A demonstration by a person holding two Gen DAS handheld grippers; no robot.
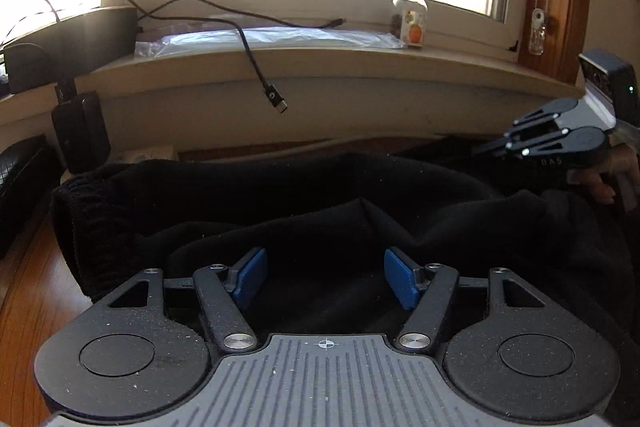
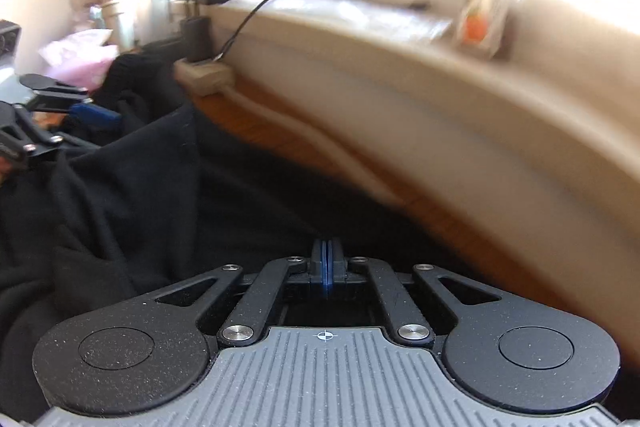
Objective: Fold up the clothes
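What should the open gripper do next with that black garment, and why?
Probably ease down and close on the black garment: the left gripper hangs open above a fold, pads clear, while the right gripper is shut at the far edge.

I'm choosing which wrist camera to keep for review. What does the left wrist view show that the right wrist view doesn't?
Only the left wrist view: the window, a dangling cable plug, the garment's ribbed cuff, and the left gripper with its pads spread wide above the cloth.

Only the right wrist view: the right gripper with its pads pressed together, and blurred pink and green clutter on the left.

Both: the black garment, the wooden table, the windowsill, and the orange-labelled jar.
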